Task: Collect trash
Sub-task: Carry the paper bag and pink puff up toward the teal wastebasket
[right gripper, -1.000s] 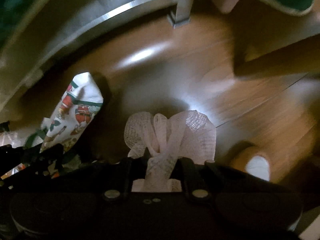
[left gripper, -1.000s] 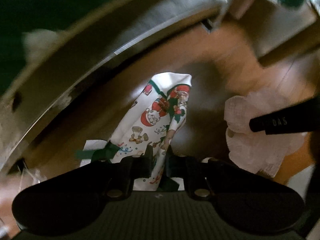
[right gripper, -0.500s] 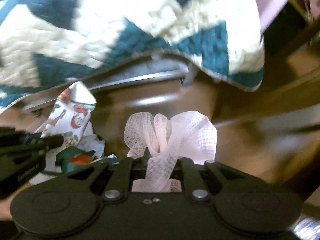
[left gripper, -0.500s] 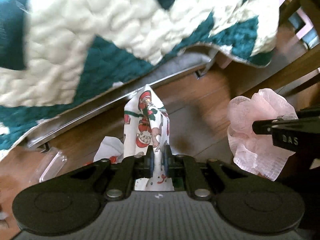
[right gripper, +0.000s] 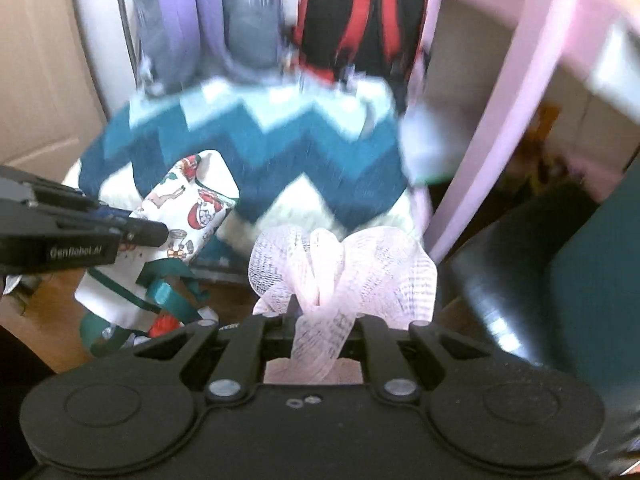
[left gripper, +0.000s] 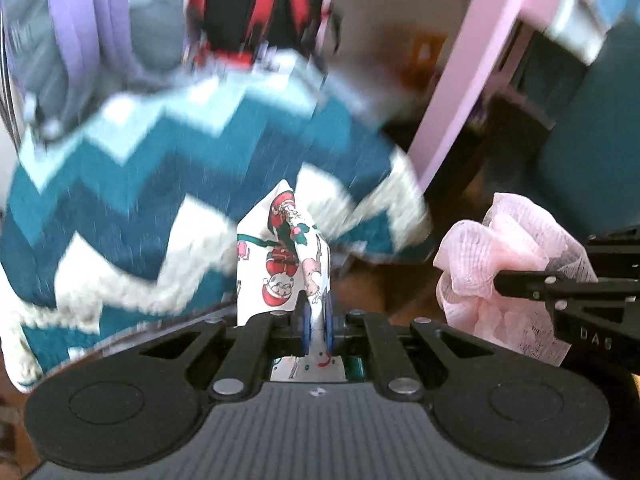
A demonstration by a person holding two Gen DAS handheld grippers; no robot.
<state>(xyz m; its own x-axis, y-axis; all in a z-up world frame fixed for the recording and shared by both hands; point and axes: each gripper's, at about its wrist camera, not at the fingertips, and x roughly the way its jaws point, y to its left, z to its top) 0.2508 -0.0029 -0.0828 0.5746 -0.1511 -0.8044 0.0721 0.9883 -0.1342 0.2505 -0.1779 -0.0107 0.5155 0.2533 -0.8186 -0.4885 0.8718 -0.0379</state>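
Observation:
My left gripper (left gripper: 317,312) is shut on a white Christmas-print wrapper (left gripper: 286,264) with Santa figures, held up in the air. The wrapper also shows in the right wrist view (right gripper: 188,216), with green and red scraps hanging under it, and the left gripper (right gripper: 158,232) pinches it from the left. My right gripper (right gripper: 320,316) is shut on a bunch of pink mesh netting (right gripper: 344,268). In the left wrist view the netting (left gripper: 508,272) hangs at the right, clamped by the right gripper (left gripper: 500,280).
A teal-and-white zigzag quilt (left gripper: 140,208) on a bed fills the middle behind both grippers. Backpacks, one purple-grey (right gripper: 192,20) and one red-black (right gripper: 360,12), hang behind it. A pink furniture frame (right gripper: 492,120) stands at the right. Wooden floor (right gripper: 36,312) lies below.
Both grippers have risen from near the floor with their trash still held. The view has swung up from the floor and bed frame to the quilt and backpacks.

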